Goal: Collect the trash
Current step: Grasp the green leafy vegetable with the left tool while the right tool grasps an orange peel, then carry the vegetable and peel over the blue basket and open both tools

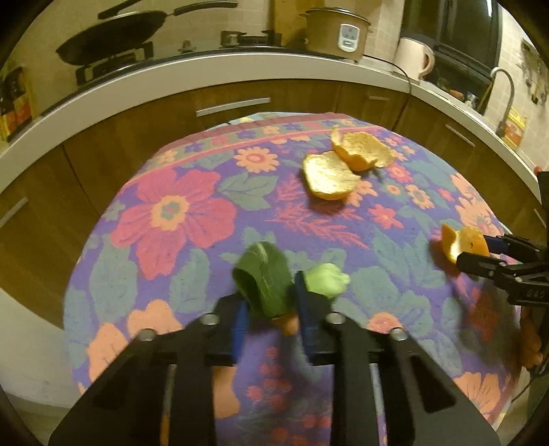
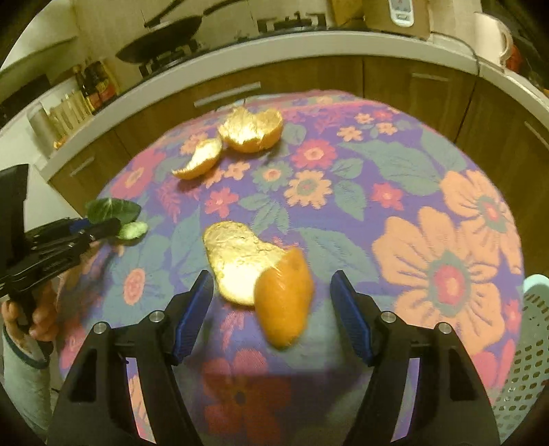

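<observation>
Right gripper [image 2: 271,312] is sitting with jaws wide open, peel [image 2: 260,274] lying loose between them on the desk [image 2: 394,164], long axis running away from it. Left gripper [image 1: 271,298] jaws are pinching a leaf [image 1: 262,279], tip pointing away.

Home kitchen: far counter [image 1: 240,67] with wok [image 1: 113,34] on stove, rice cooker [image 1: 334,31], tap [image 1: 504,92], wooden cabinets [image 1: 219,99].

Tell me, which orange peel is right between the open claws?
The big peel between the right gripper fingers, its orange end curled up. The other two peels lie far across the table.
</observation>
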A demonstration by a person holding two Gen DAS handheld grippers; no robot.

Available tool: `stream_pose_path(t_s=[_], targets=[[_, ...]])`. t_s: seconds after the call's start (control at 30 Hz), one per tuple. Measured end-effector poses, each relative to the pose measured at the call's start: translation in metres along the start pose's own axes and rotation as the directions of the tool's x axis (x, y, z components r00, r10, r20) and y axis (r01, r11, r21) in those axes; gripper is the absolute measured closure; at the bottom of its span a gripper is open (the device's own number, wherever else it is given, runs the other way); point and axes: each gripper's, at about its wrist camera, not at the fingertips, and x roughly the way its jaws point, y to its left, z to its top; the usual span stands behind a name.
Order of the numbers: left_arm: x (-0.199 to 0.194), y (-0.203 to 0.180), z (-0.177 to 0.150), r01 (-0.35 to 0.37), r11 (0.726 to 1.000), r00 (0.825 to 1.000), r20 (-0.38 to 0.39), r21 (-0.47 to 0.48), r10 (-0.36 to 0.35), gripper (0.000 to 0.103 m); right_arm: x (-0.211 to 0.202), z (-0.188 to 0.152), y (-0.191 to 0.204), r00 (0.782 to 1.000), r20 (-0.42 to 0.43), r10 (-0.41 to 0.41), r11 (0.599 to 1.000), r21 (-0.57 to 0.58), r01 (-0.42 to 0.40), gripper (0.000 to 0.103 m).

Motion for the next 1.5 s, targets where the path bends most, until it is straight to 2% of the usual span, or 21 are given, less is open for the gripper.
stream_pose_path(t_s=[0.03,0.13,0.23,0.27,0.37,0.47,0.57,0.73,0.9,1.13,1.23,1.5], targets=[[-0.001,0.003,0.000,0.003,1.000,1.000,0.001,-0.011,-0.003,0.097,0.001,0.000,0.004,1.000,-0.003,0.001,1.000,-0.017,-0.001,0.050],[-0.004,0.013,0.000,0.046,0.998,0.999,0.012,-0.051,-0.046,0.101,0.004,-0.002,0.016,1.000,-0.005,0.000,0.998,-0.057,-0.001,0.071],[-0.008,0.014,-0.004,0.062,0.996,0.998,0.031,-0.062,-0.060,0.102,0.000,-0.005,0.025,0.999,0.024,-0.030,0.995,-0.098,0.032,0.080],[-0.010,0.013,-0.005,0.070,0.996,0.997,0.044,-0.062,-0.067,0.102,-0.002,-0.006,0.027,0.999,0.035,-0.035,0.994,-0.105,0.038,0.089],[-0.018,0.011,-0.007,0.103,0.993,0.992,0.080,-0.066,-0.098,0.102,-0.009,-0.008,0.026,0.998,0.058,-0.009,0.995,-0.097,0.014,0.092],[-0.036,0.008,-0.006,0.175,0.983,0.975,0.149,-0.058,-0.165,0.102,-0.019,-0.009,0.025,0.996,0.092,-0.011,0.996,-0.085,0.019,0.092],[-0.050,0.000,0.000,0.203,0.978,0.963,0.190,-0.035,-0.193,0.102,-0.031,-0.010,0.021,0.991,0.130,-0.013,0.997,-0.068,0.022,0.092],[-0.070,-0.027,0.017,0.221,0.975,0.949,0.224,0.029,-0.222,0.103,-0.061,-0.013,0.007,0.979,0.198,-0.040,0.998,-0.039,0.049,0.092],[-0.085,-0.072,0.034,0.240,0.963,0.935,0.237,0.123,-0.264,0.102,-0.096,-0.023,-0.023,0.964,0.253,-0.079,0.997,0.031,0.073,0.092],[-0.087,-0.150,0.049,0.285,0.924,0.922,0.193,0.254,-0.337,0.102,-0.140,-0.053,-0.080,0.938,0.303,-0.170,0.977,0.173,0.121,0.092],[-0.080,-0.186,0.053,0.307,0.902,0.917,0.160,0.303,-0.366,0.102,-0.157,-0.069,-0.110,0.923,0.309,-0.229,0.957,0.245,0.155,0.092],[-0.054,-0.273,0.061,0.373,0.838,0.900,0.066,0.398,-0.431,0.102,-0.185,-0.113,-0.184,0.898,0.301,-0.322,0.890,0.420,0.179,0.092]])
